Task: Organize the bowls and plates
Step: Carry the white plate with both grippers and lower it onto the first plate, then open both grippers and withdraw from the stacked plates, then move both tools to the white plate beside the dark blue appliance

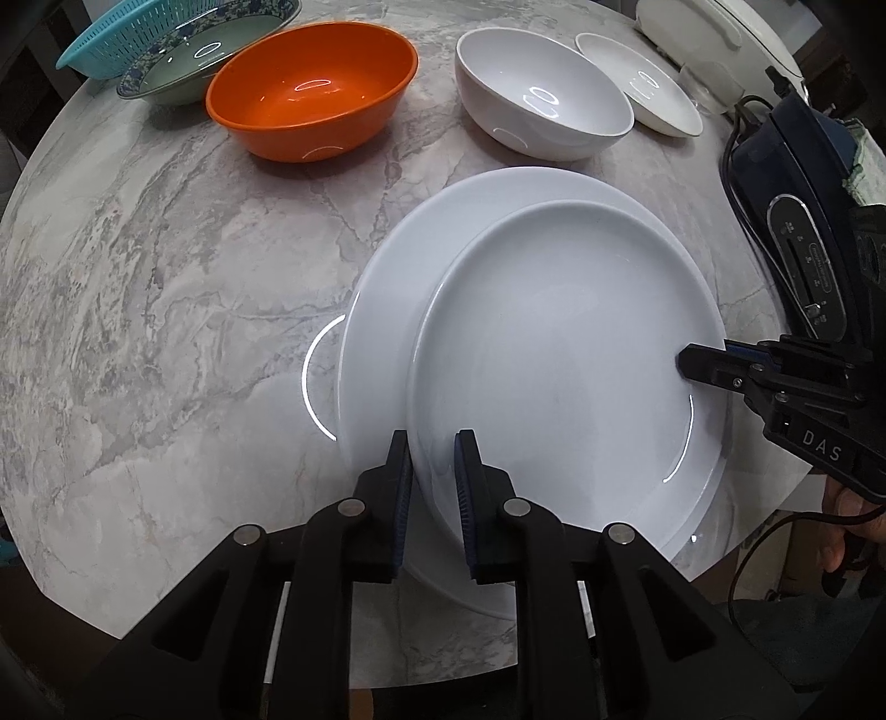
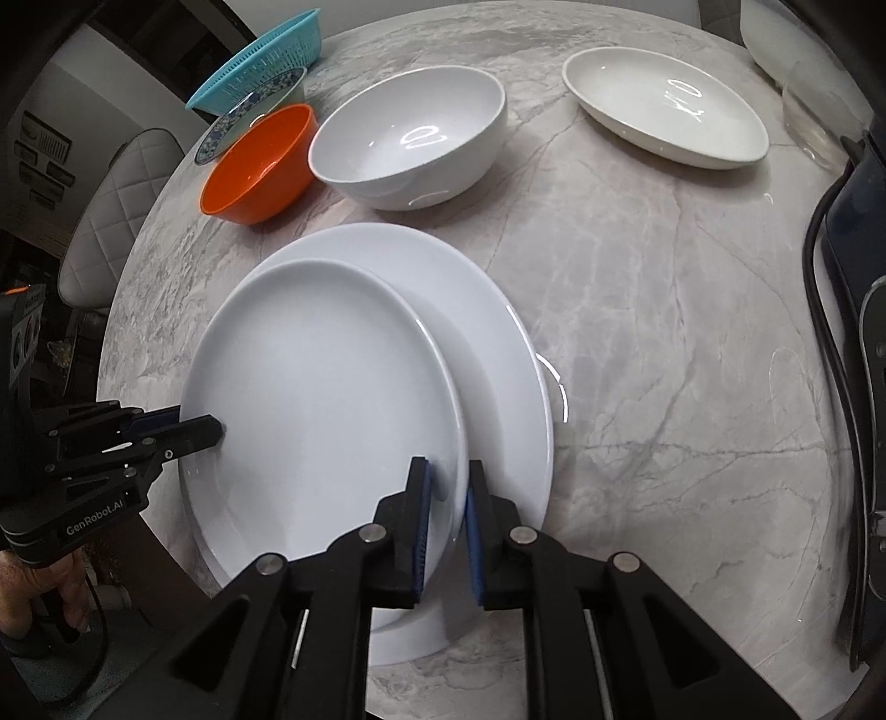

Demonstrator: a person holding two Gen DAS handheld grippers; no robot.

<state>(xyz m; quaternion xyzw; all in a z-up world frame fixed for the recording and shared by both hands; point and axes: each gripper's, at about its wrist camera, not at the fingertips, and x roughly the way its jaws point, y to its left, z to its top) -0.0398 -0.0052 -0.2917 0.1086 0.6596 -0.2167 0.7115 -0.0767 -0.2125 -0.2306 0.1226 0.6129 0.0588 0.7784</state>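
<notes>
A smaller white plate (image 1: 559,354) (image 2: 321,387) rests on a larger white plate (image 1: 398,288) (image 2: 487,343) on the marble table. My left gripper (image 1: 434,465) is shut on the smaller plate's near rim; it shows at the left of the right wrist view (image 2: 213,429). My right gripper (image 2: 448,487) is shut on the same plate's opposite rim; it shows at the right of the left wrist view (image 1: 686,363). An orange bowl (image 1: 313,88) (image 2: 257,166), a white bowl (image 1: 542,94) (image 2: 410,135) and a small white dish (image 1: 637,83) (image 2: 664,105) stand farther back.
A patterned bowl (image 1: 210,50) (image 2: 249,111) and a teal basket (image 1: 122,33) (image 2: 260,55) sit at the far left. A dark blue iron (image 1: 797,221) (image 2: 853,277) with its cord lies at the right edge. A padded chair (image 2: 111,216) stands beyond the table.
</notes>
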